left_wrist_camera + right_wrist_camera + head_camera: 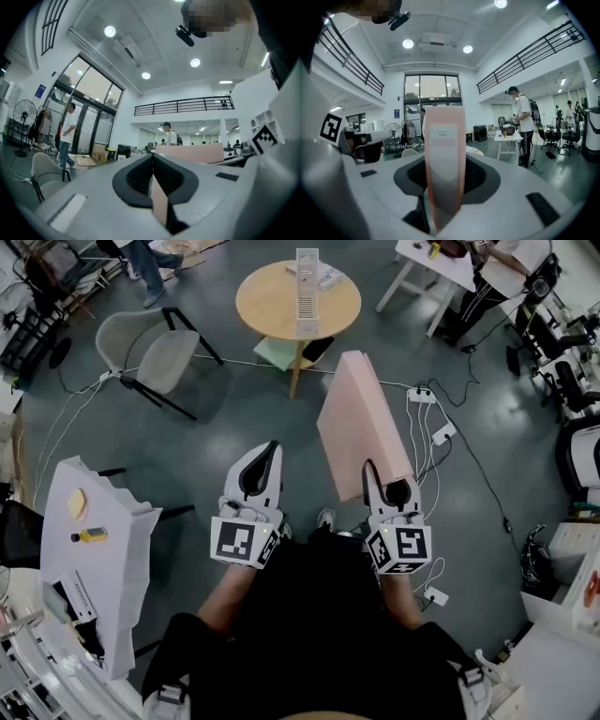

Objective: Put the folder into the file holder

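Carrying seems in hand: the folder point(361, 418) is clamped in the right tool point(382, 482), the left tool point(270, 451) clenched empty — next, it must be brought to the far file holder point(307, 287).

Lower centre: your left gripper point(270, 452) points level, jaws together and empty; your right gripper point(380, 480) beside it clamps the folder point(361, 423).

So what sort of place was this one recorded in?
Probably a big open lab or office hall. It has a high ceiling with a mezzanine railing, tall glass doors, a work desk, and power strips lying on the floor.
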Tool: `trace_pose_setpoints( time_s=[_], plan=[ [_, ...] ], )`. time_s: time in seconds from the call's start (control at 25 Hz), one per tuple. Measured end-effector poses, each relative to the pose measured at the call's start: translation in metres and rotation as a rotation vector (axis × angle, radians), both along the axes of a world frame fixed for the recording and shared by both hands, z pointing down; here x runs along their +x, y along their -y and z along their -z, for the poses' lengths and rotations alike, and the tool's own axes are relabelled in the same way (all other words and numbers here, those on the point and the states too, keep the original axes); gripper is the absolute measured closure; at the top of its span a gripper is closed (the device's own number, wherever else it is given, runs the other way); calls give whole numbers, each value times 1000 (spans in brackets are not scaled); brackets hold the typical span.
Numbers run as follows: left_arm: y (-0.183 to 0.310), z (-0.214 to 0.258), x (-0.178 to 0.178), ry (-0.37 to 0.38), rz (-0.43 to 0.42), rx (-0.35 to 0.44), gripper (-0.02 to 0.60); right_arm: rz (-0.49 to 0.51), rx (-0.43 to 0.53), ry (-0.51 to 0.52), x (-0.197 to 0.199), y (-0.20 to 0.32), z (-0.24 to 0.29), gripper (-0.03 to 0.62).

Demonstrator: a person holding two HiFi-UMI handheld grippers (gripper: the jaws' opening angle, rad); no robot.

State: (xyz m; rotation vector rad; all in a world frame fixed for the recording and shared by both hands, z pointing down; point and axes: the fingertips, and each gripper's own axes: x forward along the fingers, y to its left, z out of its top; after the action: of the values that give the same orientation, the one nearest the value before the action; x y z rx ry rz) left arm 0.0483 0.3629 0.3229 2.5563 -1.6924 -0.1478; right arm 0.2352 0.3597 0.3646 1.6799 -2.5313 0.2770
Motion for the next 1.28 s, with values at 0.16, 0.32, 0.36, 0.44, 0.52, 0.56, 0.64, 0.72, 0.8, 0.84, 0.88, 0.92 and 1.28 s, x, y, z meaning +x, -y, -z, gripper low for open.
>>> trace_pose_setpoints(
  time_s=[0.16,0.32,0.36,0.44,0.52,0.56,0.64,0.72,0.8,0.84,0.88,0.92,1.28],
  plan=[
    [-4,-2,-10,-3,-3,-2,575,-11,1,4,-8,-3,0,445],
    [-8,-3,-22,-6,-8,1,575,-26,2,14,-18,-6,1,444],
    [-9,-4,-25,-7,-10,1,575,-28,1,14,-22,-7,1,444],
    [-10,-7,-33,-5,-15,-3,575,-29,0,13,-30,-9,0,441],
    [-12,-11,-40,-2,-21,-10,575,-33,-1,11,-38,-11,-1,441],
    [-14,-12,-43,-1,-25,-11,575,-35,-1,11,-41,-12,-1,442],
    [-17,-15,-50,0,-32,-10,575,-41,3,14,-48,-15,-2,444],
    [-17,-18,-56,-4,-36,-12,575,-42,9,13,-54,-15,-2,444],
    [-17,-23,-60,-7,-34,-19,575,-38,12,11,-60,-14,-3,445],
    [-18,-25,-62,-10,-33,-23,575,-36,11,12,-62,-13,-4,445],
    [-18,-26,-62,-13,-31,-26,575,-35,9,13,-62,-13,-5,445],
    [-18,-26,-62,-17,-31,-26,575,-35,7,14,-62,-12,-5,445],
    [31,-30,-60,-14,-34,-29,575,-30,6,27,-64,46,-11,448]
  ],
)
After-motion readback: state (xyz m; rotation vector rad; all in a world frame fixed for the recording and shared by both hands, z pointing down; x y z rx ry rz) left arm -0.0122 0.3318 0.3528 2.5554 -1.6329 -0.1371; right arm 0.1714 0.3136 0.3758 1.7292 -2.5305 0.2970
